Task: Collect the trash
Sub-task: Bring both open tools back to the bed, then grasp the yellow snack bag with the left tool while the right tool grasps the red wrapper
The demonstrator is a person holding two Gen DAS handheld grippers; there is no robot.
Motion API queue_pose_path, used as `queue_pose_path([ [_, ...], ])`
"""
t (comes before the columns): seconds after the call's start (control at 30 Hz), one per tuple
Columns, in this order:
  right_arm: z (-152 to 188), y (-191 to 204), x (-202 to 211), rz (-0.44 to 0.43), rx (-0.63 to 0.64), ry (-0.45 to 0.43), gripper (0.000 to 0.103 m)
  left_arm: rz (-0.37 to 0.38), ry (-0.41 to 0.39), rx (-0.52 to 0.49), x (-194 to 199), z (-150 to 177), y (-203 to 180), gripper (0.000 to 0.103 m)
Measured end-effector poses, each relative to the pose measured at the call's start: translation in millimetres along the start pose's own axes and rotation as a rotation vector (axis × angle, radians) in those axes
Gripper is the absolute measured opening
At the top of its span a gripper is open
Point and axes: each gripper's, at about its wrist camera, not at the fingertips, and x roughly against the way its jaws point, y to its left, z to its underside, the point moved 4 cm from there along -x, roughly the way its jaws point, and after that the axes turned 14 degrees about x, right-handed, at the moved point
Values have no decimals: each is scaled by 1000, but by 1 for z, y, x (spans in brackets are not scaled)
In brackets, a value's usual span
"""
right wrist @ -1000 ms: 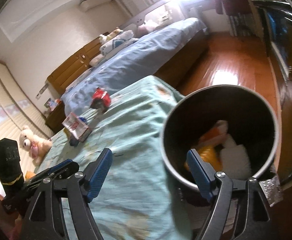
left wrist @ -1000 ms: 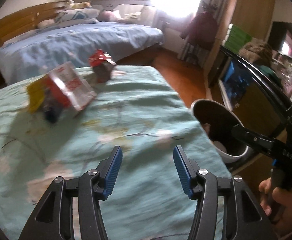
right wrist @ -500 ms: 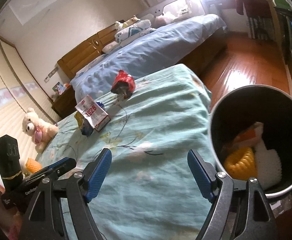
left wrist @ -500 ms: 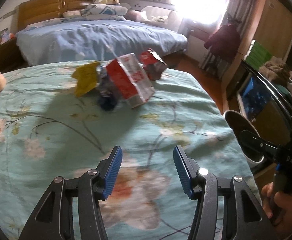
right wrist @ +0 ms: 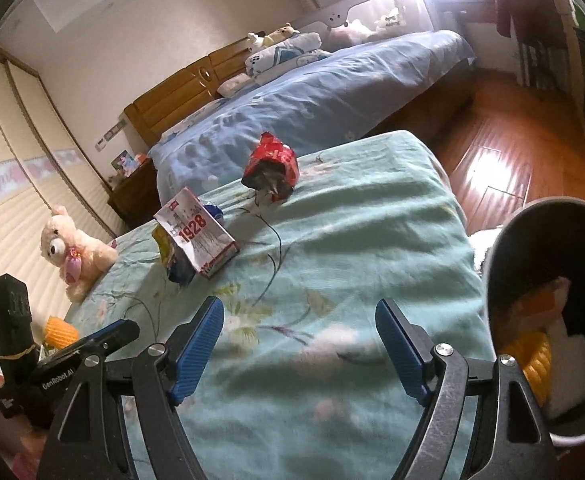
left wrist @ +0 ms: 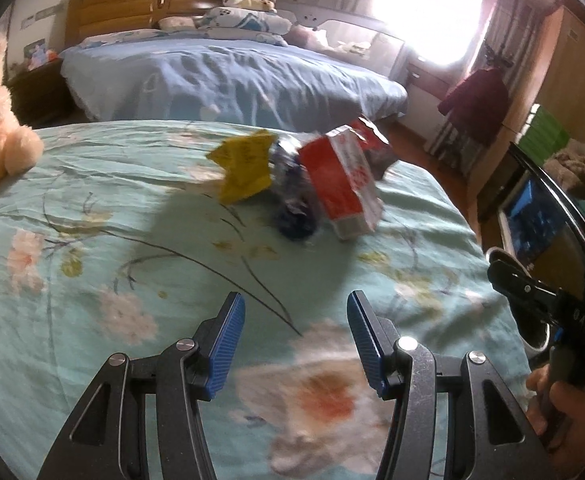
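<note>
The carton is the only trash with print you can really read: big red "1928" on its white face in the right wrist view, with smaller red print along the bottom edge that's too tiny to make out. In the left wrist view the carton shows a red side and a white side, text blurred. It lies tilted on the bed, propped on the stuff under it. In the right view its long axis runs from upper left down to lower right, low end nearer the bin side.

Tucked against it is a yellow wrapper with faint writing I can't read, and a dark blue packet between the two, all three touching. The red bag sits apart, further toward the far edge of the bed, open torn end facing down toward the camera – no legible label.

The bin stands just beside the bed on the right, with something orange, a yellow ridged thing and something white inside.

Left tongs are spread wide with nothing between them, hovering over the floral sheet short of the pile. Right tongs are likewise parted and empty. "GenRobot.AI" is printed on the left tool's body in the right view.

A teddy sits on the bed's left side.
</note>
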Motion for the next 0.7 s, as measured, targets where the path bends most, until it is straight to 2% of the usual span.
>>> queue_pose_path([
  [0.4,-20,-1,-33,-12,20,31,79,-39,-20,19,-34,-44,13,53],
  [0.7,-52,-2,-68,-9,63,32,78,-47,-17,20,-66,-76,19,53],
])
